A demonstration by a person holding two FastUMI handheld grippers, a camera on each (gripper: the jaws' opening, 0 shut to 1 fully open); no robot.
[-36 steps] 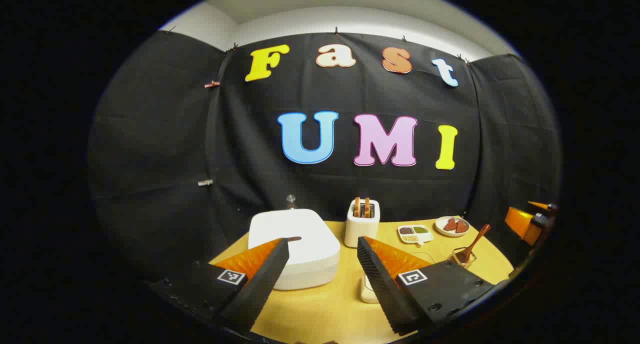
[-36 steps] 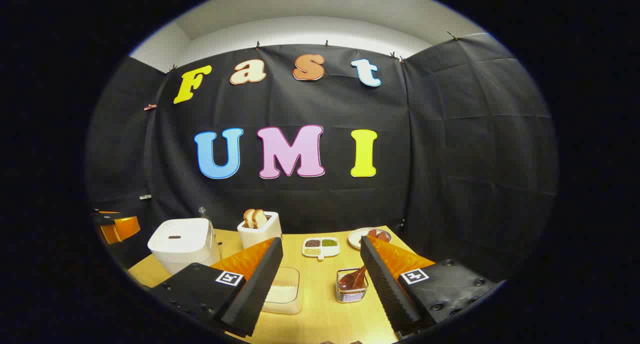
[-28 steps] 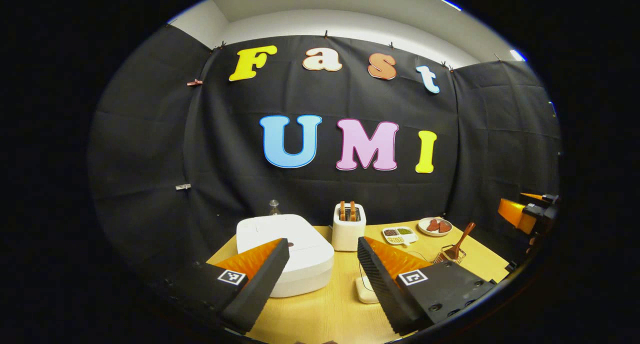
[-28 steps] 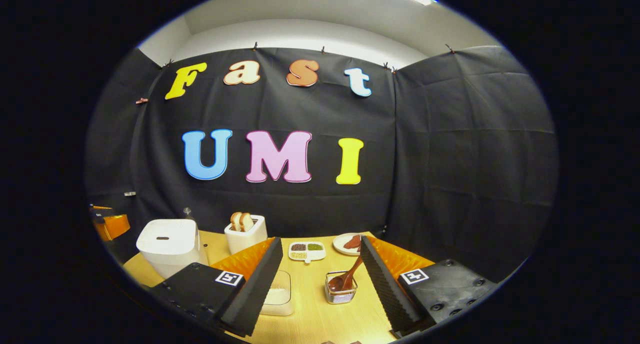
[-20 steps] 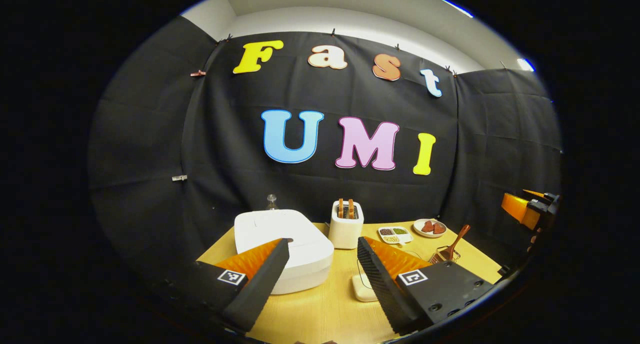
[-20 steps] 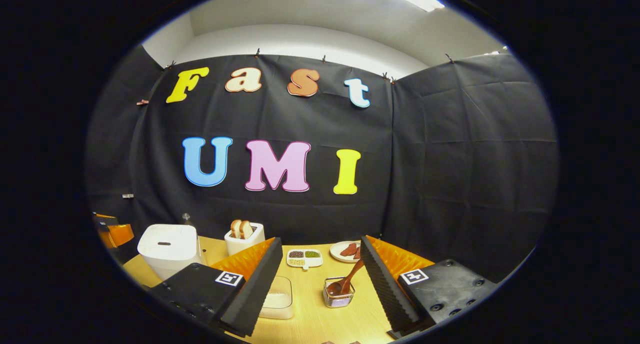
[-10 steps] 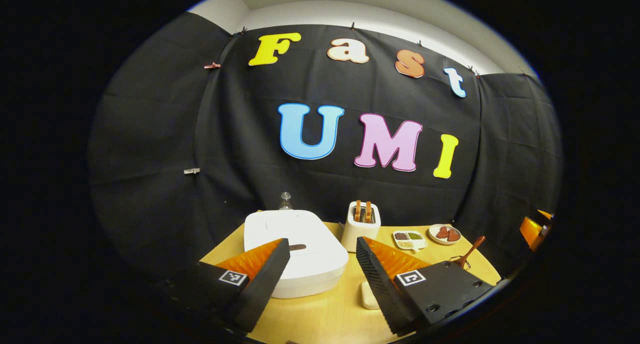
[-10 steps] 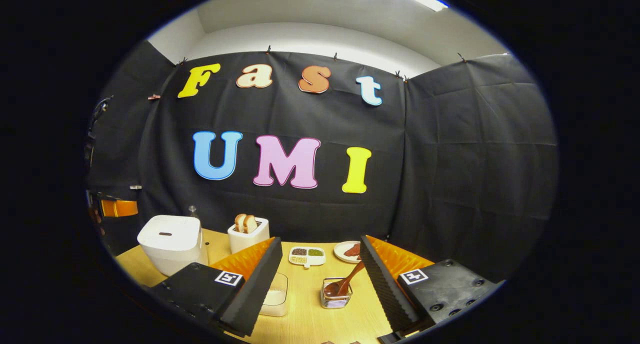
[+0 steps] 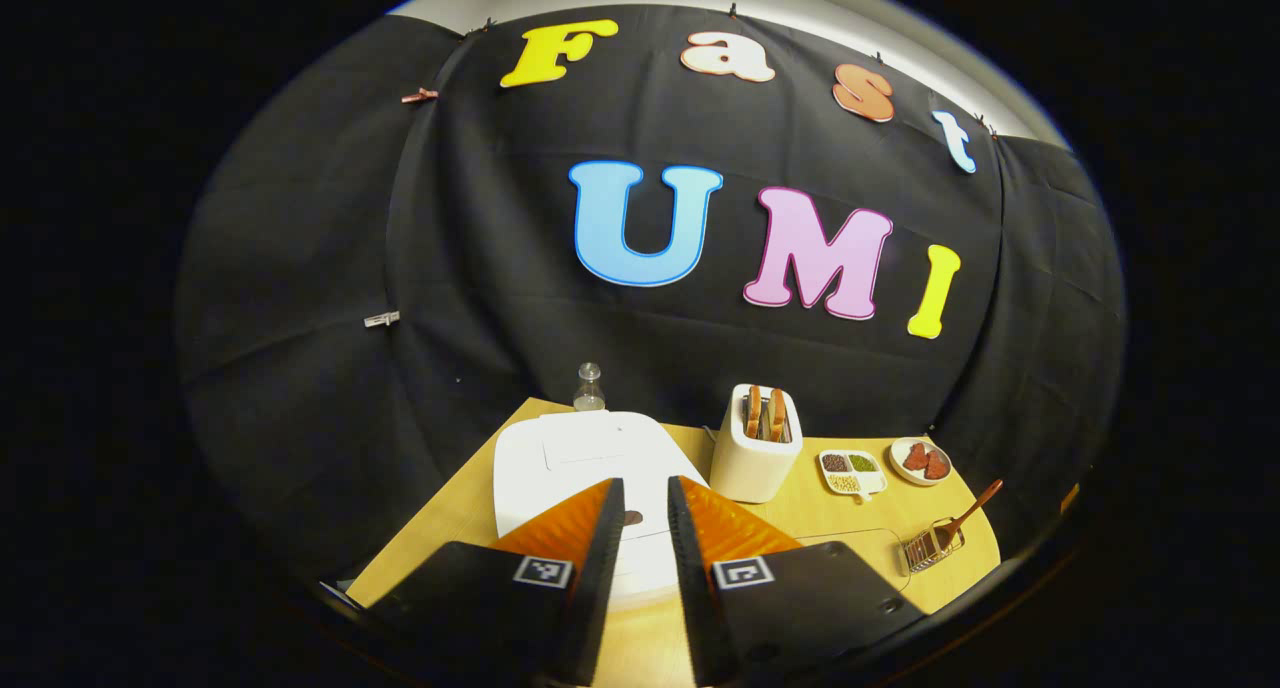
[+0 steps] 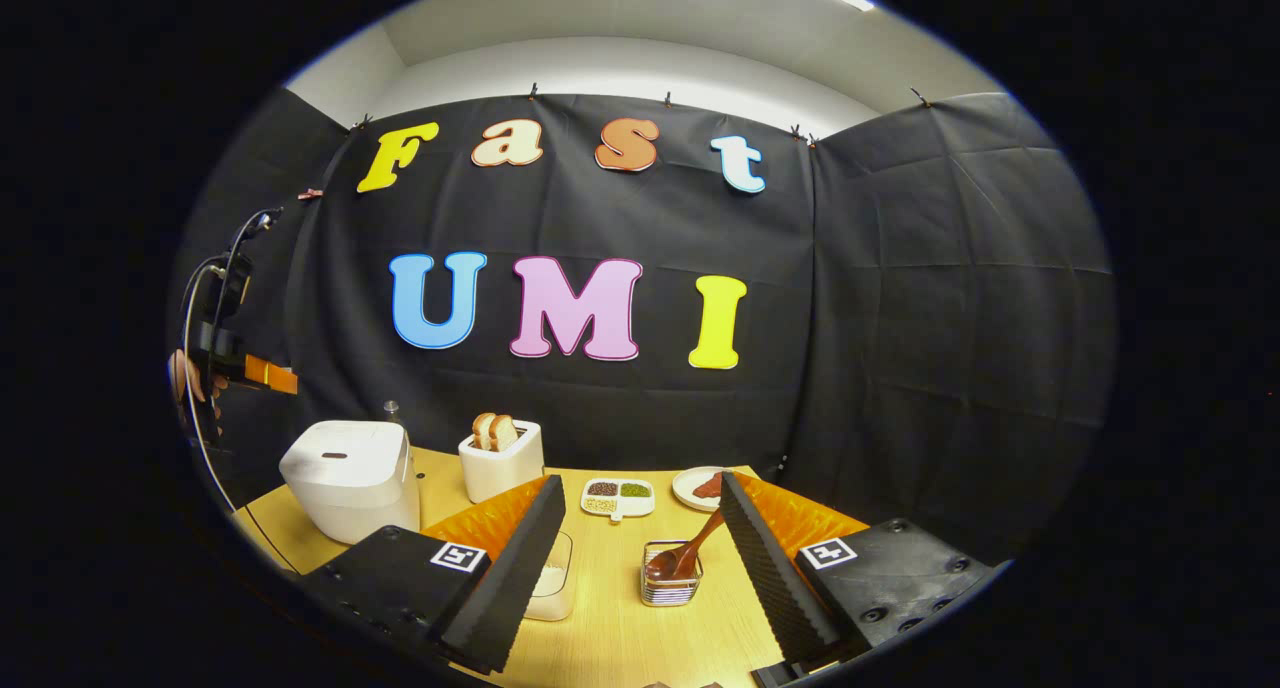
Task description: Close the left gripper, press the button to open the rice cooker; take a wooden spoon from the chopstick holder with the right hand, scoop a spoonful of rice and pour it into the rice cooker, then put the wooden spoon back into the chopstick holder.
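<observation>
While hovering above the closed rice cooker with lid still down, best to line the left gripper straight over the small dark button seen in the slit between its fingers, then push down squarely with the tips drawn together so neither finger slides off the smooth white lid. Worth keeping the push short and vertical, since a slanted one could shove the cooker across the table. Left jaws nearly together, a narrow slit remaining, gripping nothing and, as far as can be told, not yet touching the lid. Right gripper held back near the table edge, jaws wide apart and empty, aimed between the rice container at about 7 o'clock and the chopstick holder at 6 o'clock in the right gripper view. Wooden spoon standing tilted in that holder, handle leaning toward 1 o'clock. Cooker at 9 o'clock of the holder, well apart, with the toaster between and farther back.
</observation>
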